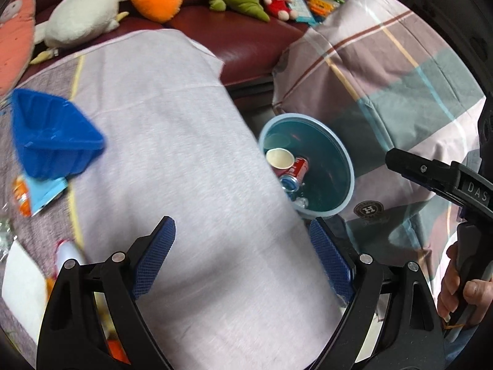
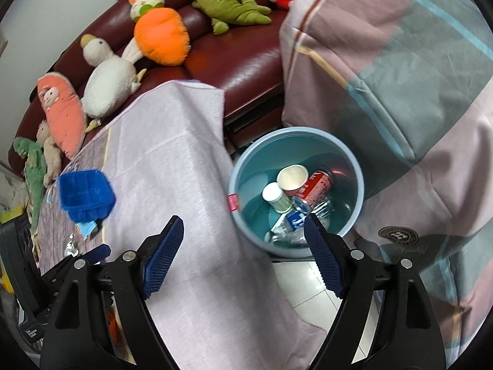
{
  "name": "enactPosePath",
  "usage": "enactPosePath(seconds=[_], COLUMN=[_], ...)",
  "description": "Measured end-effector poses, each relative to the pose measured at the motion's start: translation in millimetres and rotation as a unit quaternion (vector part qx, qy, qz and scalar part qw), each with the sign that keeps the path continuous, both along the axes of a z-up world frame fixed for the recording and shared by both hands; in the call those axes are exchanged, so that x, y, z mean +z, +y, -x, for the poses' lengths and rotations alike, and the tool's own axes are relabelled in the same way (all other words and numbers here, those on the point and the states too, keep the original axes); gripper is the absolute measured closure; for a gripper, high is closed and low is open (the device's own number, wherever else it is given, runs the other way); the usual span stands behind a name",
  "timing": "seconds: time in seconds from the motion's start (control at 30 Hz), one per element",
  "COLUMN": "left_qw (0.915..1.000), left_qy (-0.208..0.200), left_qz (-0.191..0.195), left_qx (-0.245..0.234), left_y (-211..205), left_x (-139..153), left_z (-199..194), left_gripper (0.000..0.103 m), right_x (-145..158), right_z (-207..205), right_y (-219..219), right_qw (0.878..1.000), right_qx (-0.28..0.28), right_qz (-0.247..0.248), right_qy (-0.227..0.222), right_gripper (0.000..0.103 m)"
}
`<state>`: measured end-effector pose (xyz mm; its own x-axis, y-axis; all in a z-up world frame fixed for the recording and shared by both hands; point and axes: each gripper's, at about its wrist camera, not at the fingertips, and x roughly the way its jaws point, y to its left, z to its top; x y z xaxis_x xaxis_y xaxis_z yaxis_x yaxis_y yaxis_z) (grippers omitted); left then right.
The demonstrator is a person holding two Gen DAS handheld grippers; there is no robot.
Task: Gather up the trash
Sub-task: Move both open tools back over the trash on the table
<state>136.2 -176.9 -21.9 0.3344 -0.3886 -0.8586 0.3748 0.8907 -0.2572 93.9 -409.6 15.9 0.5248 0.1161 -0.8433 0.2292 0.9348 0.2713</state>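
Observation:
A light blue trash bin (image 2: 351, 166) stands on the floor beside the cloth-covered table (image 2: 172, 166). It holds a paper cup (image 2: 292, 177), a red can (image 2: 317, 186), a small white-lidded bottle (image 2: 275, 195) and crushed plastic. The bin also shows in the left wrist view (image 1: 345, 160). My left gripper (image 1: 242, 256) is open and empty above the table cloth. My right gripper (image 2: 243, 257) is open and empty, hovering over the table edge next to the bin. On the table's left lie a blue plastic tray (image 1: 52, 135), a blue-orange wrapper (image 1: 37, 191) and a white bottle (image 1: 66, 254).
A dark red sofa (image 2: 246, 67) with several plush toys (image 2: 160, 34) runs behind the table. A plaid quilt (image 2: 400, 77) hangs at the right, close to the bin. White floor tiles (image 2: 305, 283) show below the bin. The right gripper's handle and hand (image 1: 462, 277) appear in the left view.

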Motion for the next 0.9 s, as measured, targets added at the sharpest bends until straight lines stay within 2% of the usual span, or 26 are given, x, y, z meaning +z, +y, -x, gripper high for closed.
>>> enactPosePath(seconds=[0.3, 0.57, 0.73, 0.9], left_qw=[0.9988, 0.9948, 0.9903, 0.9862], left_qy=[-0.013, -0.021, -0.021, -0.006], left_qz=[-0.003, -0.002, -0.003, -0.012], left_qx=[0.047, 0.099, 0.137, 0.165], left_y=[78.0, 165.7, 222.0, 269.2], left_x=[12.3, 14.3, 9.3, -10.0], left_z=[23.1, 39.8, 48.0, 57.8], left_gripper=[0.014, 0.014, 0.014, 0.014], right_x=[4.6, 1.1, -7.4, -18.2], right_z=[14.4, 23.7, 25.0, 25.4], right_y=[72.2, 150.9, 202.8, 253.2], right_qw=[0.998, 0.992, 0.985, 0.976], right_qx=[0.058, 0.121, 0.166, 0.207], right_qz=[0.009, 0.020, 0.024, 0.024], right_qy=[0.006, 0.024, 0.042, 0.061], right_gripper=[0.026, 0.026, 0.026, 0.026])
